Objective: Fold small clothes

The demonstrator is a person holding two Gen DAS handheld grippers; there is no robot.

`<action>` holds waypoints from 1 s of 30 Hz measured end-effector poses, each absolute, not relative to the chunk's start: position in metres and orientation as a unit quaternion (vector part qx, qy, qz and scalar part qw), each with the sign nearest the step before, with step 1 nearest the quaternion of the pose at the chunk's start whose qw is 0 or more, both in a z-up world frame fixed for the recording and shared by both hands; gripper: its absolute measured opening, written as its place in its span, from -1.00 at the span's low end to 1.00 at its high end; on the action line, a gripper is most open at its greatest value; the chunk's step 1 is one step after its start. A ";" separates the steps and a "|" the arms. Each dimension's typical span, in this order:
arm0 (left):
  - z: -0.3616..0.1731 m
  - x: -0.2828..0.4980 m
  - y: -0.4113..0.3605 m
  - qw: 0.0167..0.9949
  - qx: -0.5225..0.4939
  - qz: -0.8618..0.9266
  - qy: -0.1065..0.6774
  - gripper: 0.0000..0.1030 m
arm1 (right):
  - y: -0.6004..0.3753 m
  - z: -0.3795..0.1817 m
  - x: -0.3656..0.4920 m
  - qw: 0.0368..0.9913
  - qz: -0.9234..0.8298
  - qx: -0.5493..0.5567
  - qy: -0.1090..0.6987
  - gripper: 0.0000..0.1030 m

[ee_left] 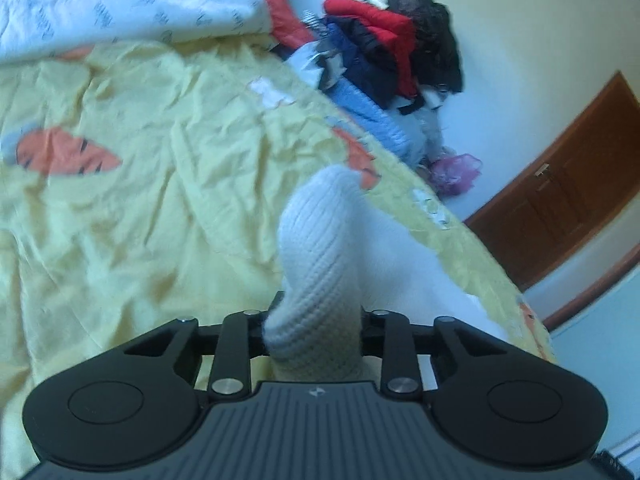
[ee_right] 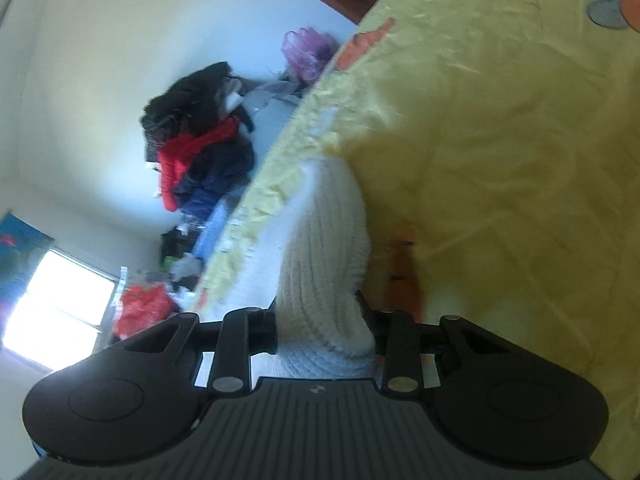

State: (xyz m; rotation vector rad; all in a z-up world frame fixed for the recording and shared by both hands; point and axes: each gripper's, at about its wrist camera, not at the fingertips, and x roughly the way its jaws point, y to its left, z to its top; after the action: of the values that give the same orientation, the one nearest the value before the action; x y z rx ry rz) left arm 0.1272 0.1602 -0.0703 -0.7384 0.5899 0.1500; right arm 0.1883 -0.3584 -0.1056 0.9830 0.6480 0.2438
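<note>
A white ribbed knit garment (ee_left: 320,256) is pinched in my left gripper (ee_left: 318,320), whose jaws are shut on its bunched end; the cloth bulges forward above the yellow bedsheet (ee_left: 160,160). In the right wrist view my right gripper (ee_right: 320,320) is shut on another bunched end of the white knit garment (ee_right: 324,248), held against the yellow sheet (ee_right: 500,140). The fingertips of both grippers are hidden by the cloth.
A heap of red, black and blue clothes (ee_left: 392,44) lies past the bed's edge by the pale wall. A white quilt (ee_left: 120,4) lies at the bed's far left. A brown wooden door (ee_left: 568,176) and a purple bag (ee_left: 456,168) are at right. A bright window (ee_right: 60,304) is at left.
</note>
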 end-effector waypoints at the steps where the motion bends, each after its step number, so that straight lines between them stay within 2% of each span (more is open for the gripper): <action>1: -0.062 0.120 0.158 0.891 -0.354 0.060 0.278 -0.48 | -0.359 -0.098 0.185 0.826 0.124 0.458 0.304 -0.39; 7: -0.033 0.041 0.159 0.902 -0.338 0.002 0.267 -0.48 | -0.374 -0.067 0.123 0.830 0.181 0.422 0.317 -0.39; 15: -0.089 -0.056 0.172 0.869 -0.353 0.005 0.347 -0.46 | -0.407 -0.101 0.013 0.806 0.166 0.411 0.393 -0.39; 17: -0.092 -0.059 0.172 0.876 -0.332 -0.002 0.348 -0.26 | -0.407 -0.107 0.007 0.810 0.153 0.404 0.396 -0.30; 18: -0.088 -0.059 0.173 0.879 -0.323 -0.002 0.350 -0.14 | -0.409 -0.107 0.006 0.812 0.135 0.403 0.402 -0.07; 19: -0.081 -0.058 0.175 0.880 -0.311 0.000 0.358 0.19 | -0.413 -0.103 0.007 0.811 0.118 0.402 0.407 0.17; 20: -0.072 -0.061 0.180 0.883 -0.302 -0.003 0.360 0.40 | -0.418 -0.096 0.009 0.812 0.118 0.401 0.408 0.26; 21: -0.062 -0.068 0.188 0.892 -0.295 -0.013 0.342 0.40 | -0.425 -0.089 0.008 0.816 0.124 0.400 0.399 0.41; 22: -0.052 -0.078 0.195 0.905 -0.286 -0.020 0.315 0.41 | -0.434 -0.079 0.007 0.826 0.129 0.398 0.379 0.46; 24: -0.030 -0.087 0.209 0.923 -0.270 -0.006 0.275 0.49 | -0.445 -0.060 0.007 0.852 0.130 0.377 0.341 0.46; 25: -0.024 -0.086 0.213 0.928 -0.263 0.005 0.263 0.58 | -0.448 -0.051 0.013 0.863 0.128 0.355 0.336 0.45; 26: -0.017 -0.079 0.215 0.934 -0.252 0.017 0.252 0.58 | -0.446 -0.043 0.022 0.873 0.125 0.331 0.336 0.45; 30: -0.013 -0.011 0.191 0.948 -0.156 0.042 0.275 0.58 | -0.417 -0.030 0.081 0.897 0.151 0.233 0.342 0.44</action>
State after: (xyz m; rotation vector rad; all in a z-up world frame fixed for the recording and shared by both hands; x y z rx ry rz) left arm -0.0114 0.1905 -0.0132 -0.3181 0.5604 0.0859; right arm 0.0807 -0.4175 -0.0296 0.4834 0.7093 0.3130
